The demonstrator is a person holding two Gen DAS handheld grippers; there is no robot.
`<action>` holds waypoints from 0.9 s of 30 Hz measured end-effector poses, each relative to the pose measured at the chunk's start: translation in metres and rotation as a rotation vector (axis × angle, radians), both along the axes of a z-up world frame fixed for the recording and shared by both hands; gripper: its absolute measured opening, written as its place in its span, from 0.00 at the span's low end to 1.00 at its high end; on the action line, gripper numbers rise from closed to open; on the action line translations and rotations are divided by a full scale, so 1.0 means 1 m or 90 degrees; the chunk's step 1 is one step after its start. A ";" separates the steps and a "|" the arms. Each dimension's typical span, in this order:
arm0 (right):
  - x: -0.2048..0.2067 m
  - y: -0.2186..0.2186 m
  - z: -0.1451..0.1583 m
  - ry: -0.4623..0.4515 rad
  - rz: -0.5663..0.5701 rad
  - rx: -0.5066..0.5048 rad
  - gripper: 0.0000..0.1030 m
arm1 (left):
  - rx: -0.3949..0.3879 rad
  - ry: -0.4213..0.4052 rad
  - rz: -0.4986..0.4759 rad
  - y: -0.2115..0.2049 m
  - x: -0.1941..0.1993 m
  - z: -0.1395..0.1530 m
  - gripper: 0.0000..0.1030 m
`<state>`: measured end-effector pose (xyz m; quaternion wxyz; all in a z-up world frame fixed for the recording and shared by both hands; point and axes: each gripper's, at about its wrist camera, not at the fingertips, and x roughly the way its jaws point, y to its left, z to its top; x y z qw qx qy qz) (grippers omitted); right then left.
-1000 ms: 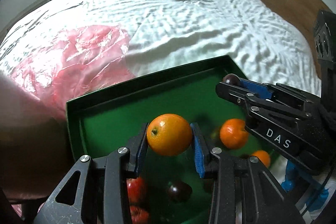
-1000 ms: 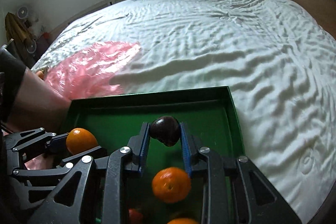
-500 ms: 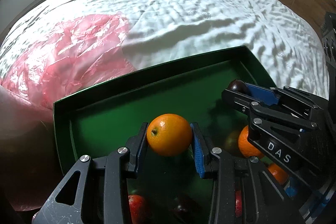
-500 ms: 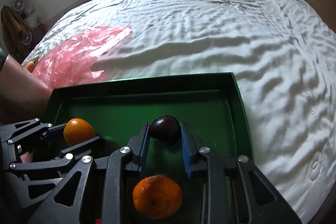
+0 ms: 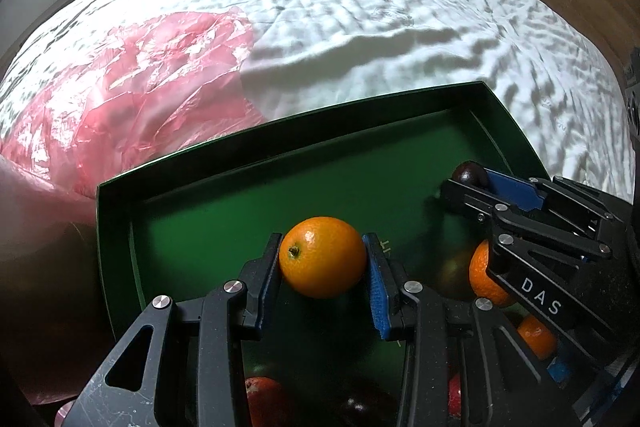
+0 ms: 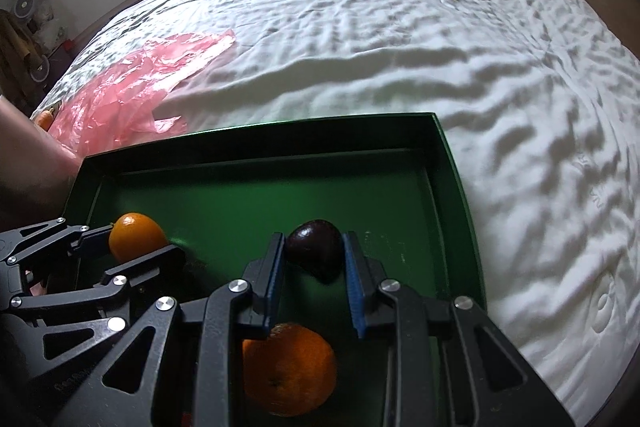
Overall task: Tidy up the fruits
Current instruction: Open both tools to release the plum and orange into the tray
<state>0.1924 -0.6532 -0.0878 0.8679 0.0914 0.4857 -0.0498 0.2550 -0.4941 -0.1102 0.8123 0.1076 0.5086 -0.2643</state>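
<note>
Both fruits are being set down in the far, bare part of the green tray [image 5: 120, 227], which lies on the white bed [image 5: 380, 19]; this looks like the placing step of sorting fruit into groups. The left hand-held gripper [image 5: 322, 259] is clamped on an orange [image 5: 322, 257], its blue pads pressing the fruit's two sides, held low over the tray floor left of middle. The right hand-held gripper [image 6: 314, 255] is clamped on a dark plum [image 6: 316, 247], low over the tray toward its right wall. Whether either fruit touches the floor I cannot tell.

The next move likely calls for easing each fruit onto the floor, then parting the jaws gently so neither rolls toward the loose tangerine [image 6: 288, 371] and the red fruits nearer the cameras.

Both grippers tilt steeply downward, side by side, the right one's fingers crossing the left view's right edge. A pink plastic bag [image 5: 132, 91] lies on the bed beyond the tray's left corner.
</note>
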 end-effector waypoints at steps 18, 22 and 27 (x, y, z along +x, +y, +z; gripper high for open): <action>-0.025 0.006 0.053 -0.058 -0.041 -0.013 1.00 | -0.025 -0.073 -0.024 0.013 -0.028 0.052 0.55; -0.036 0.008 0.063 -0.066 -0.062 -0.014 1.00 | -0.033 -0.078 -0.034 0.020 -0.041 0.061 0.59; -0.056 0.015 0.074 -0.078 -0.084 -0.023 1.00 | -0.045 -0.077 -0.037 0.031 -0.054 0.069 0.61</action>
